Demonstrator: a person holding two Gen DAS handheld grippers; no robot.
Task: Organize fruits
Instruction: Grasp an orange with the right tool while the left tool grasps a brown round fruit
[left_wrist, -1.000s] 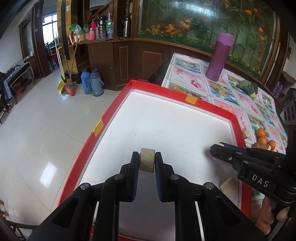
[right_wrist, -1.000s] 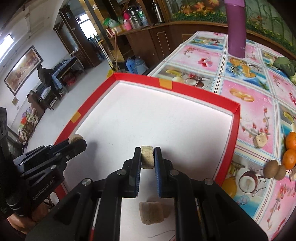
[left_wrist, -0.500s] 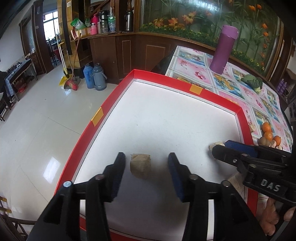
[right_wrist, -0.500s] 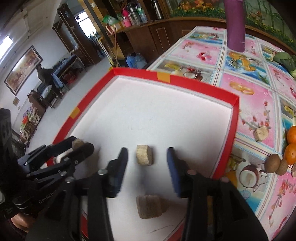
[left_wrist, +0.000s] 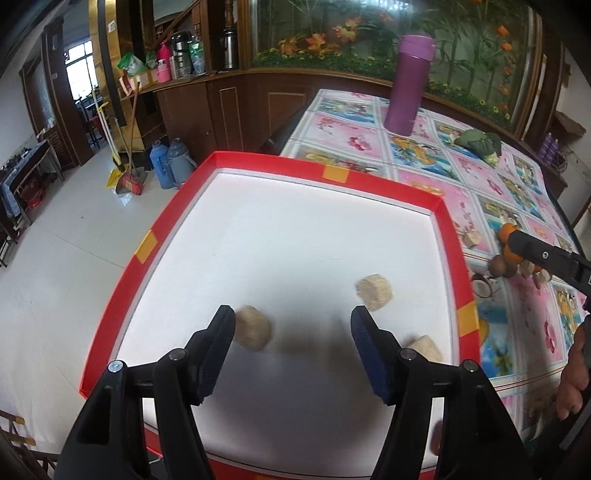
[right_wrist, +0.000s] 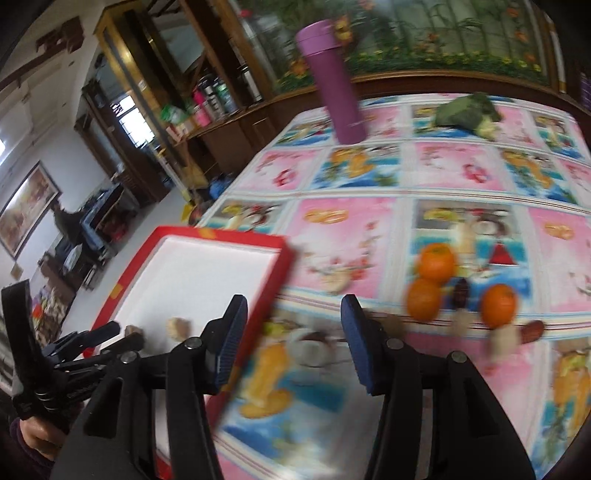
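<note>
While jaws gape, purple flask (left_wrist: 406, 85), oranges (right_wrist: 436, 262), broom (left_wrist: 130, 181) nearby

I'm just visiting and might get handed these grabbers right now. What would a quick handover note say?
Left gripper: open, empty, over the red tray.
Right gripper: open, empty, out over the flowered tablecloth, pointing toward the fruit.
Done: three tan chunks lie in the tray, one by the left finger, one further right, one near the right rim.
Left: three oranges, brown fruits and more tan chunks lie on the cloth beside the tray. That view is blurred, so check the exact count.
</note>
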